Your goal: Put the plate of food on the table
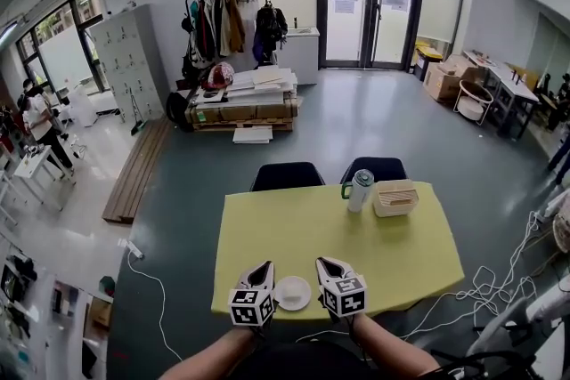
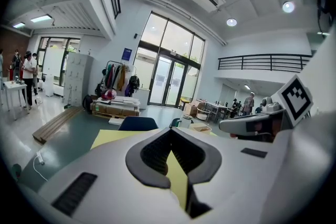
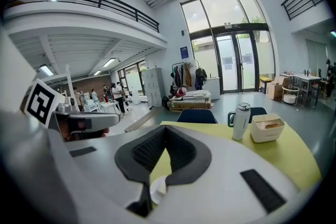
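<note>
A small white plate (image 1: 293, 292) with a pale lump of food on it rests on the yellow table (image 1: 374, 254), close to the near edge. My left gripper (image 1: 265, 264) hangs just to its left and my right gripper (image 1: 321, 262) just to its right; neither touches it. Both are shut with nothing between their jaws. In the left gripper view the left gripper (image 2: 170, 131) has its tips together, and only table shows through the gap. In the right gripper view the right gripper (image 3: 165, 127) is also shut, and the plate (image 3: 157, 190) shows below the jaws.
A white tumbler (image 1: 360, 190) with a green handle and a beige box (image 1: 395, 197) stand at the table's far right. Two dark chairs (image 1: 287, 175) are pushed in at the far side. Cables (image 1: 485, 289) lie on the floor to the right.
</note>
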